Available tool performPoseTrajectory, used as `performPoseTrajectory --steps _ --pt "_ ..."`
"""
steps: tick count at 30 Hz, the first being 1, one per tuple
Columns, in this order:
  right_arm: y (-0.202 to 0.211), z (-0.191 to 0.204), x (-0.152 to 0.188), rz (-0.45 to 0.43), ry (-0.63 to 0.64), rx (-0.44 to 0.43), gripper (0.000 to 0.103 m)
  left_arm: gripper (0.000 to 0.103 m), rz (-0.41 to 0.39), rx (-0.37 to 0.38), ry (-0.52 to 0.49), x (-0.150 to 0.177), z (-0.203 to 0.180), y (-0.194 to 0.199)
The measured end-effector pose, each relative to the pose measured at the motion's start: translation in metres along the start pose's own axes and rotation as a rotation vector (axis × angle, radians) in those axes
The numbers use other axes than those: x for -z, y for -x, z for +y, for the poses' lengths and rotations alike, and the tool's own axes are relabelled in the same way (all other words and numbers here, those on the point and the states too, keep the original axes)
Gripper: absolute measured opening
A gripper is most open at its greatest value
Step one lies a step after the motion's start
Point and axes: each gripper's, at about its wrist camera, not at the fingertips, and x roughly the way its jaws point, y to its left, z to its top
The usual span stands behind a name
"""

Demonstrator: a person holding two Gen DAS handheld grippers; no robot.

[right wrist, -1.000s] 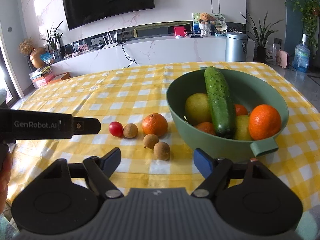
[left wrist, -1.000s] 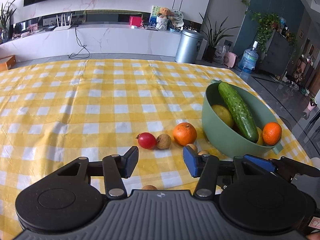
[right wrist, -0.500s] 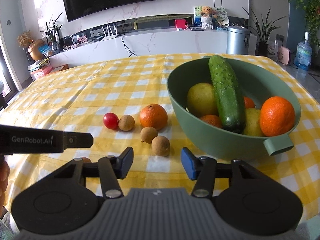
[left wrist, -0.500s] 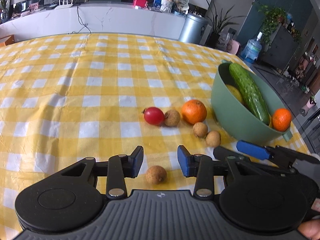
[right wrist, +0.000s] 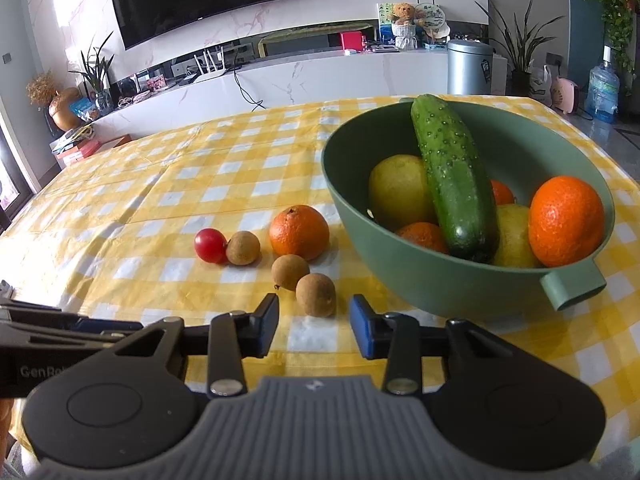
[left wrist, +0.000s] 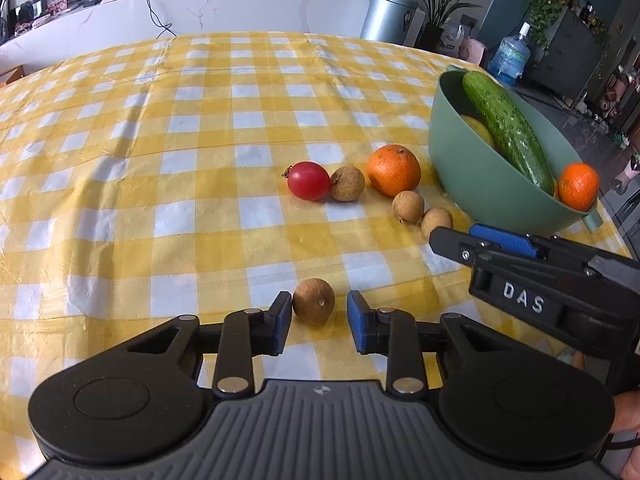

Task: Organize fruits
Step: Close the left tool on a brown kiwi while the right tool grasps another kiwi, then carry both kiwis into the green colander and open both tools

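The left hand-held gripper (left wrist: 314, 322) stands open around a longan (left wrist: 313, 301) on the worktop (left wrist: 120, 168), pads not touching it. The right hand-held gripper (right wrist: 313, 326) (marked "DAS") gapes empty just short of another longan (right wrist: 315, 294); beyond sits the green bowl (right wrist: 420, 276).

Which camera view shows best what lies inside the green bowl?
The right wrist view: it looks over the rim of the green bowl, showing the cucumber, yellow fruits and oranges. In the left wrist view the bowl is side-on; only the cucumber, one orange and some yellow show.
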Motion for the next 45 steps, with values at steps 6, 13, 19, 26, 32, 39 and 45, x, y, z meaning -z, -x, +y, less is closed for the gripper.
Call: performPoseTrajectory --steps 6,13,19,26,32,39,45 --pt "-0.010 0.002 -0.003 0.003 -0.014 0.011 0.031 0.026 -0.004 -0.005 -0.009 0.001 -0.001 -0.002" --pt "-0.018 0.003 -0.004 0.020 -0.017 0.010 0.024 0.025 -0.012 0.003 0.000 0.000 0.000 -0.002" --pt "-0.023 0.003 -0.004 0.028 -0.021 0.013 0.020 0.025 -0.019 0.005 0.008 0.000 0.000 -0.002" --pt "-0.019 0.004 -0.004 0.023 -0.017 0.007 0.020 0.025 -0.034 0.002 0.009 0.000 0.000 0.000" --pt "-0.012 0.004 -0.002 0.003 -0.013 -0.006 0.020 0.025 -0.058 0.014 0.026 0.001 0.003 0.006" --pt "0.004 0.005 0.000 -0.034 0.000 -0.025 0.020 0.025 -0.114 0.039 0.012 0.001 -0.001 0.017" --pt "0.024 0.008 0.002 -0.085 0.032 -0.044 0.020 0.025 -0.165 0.038 0.005 -0.002 -0.009 0.033"
